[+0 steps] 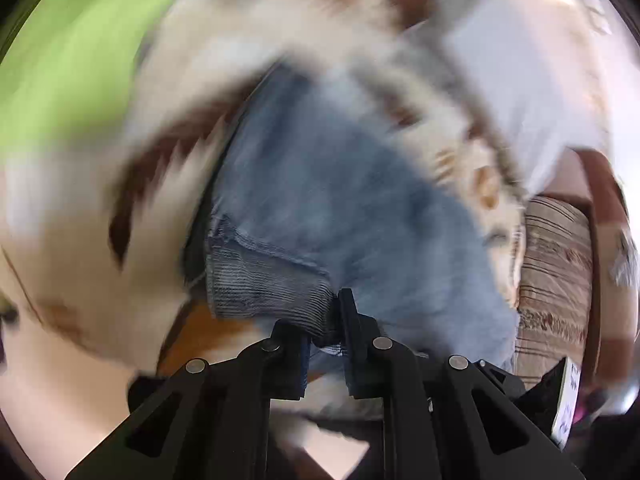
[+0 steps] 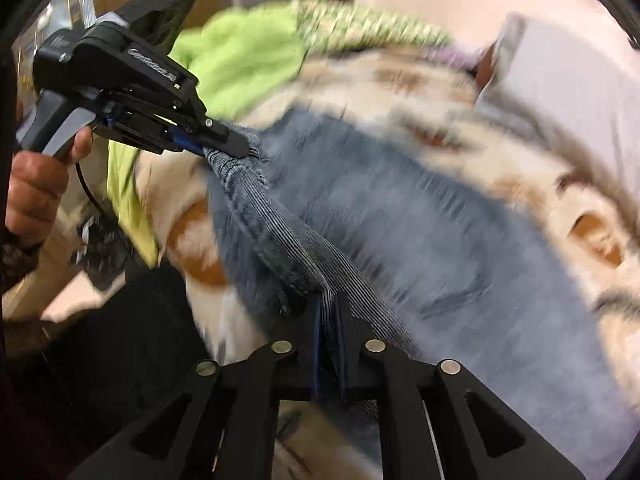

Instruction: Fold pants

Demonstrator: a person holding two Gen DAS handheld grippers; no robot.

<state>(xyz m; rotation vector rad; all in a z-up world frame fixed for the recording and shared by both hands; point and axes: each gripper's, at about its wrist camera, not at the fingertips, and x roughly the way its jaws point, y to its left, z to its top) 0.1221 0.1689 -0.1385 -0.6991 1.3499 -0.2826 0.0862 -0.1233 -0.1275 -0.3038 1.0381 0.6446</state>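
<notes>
Both grippers, L [image 1: 325,330] & R [image 2: 327,312], clamped on jeans [image 2: 420,240] waistband.

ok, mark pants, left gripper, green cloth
pants [image 2: 460,240], right wrist view, blue leg fabric.
left gripper [image 2: 236,145], right wrist view, tips on the waistband.
green cloth [image 2: 240,60], right wrist view, middle of the heap.

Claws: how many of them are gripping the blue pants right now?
2. The left claw pinches the ribbed edge of the blue pants at upper left of the right wrist view. The right claw clamps the same edge at bottom centre.
</notes>
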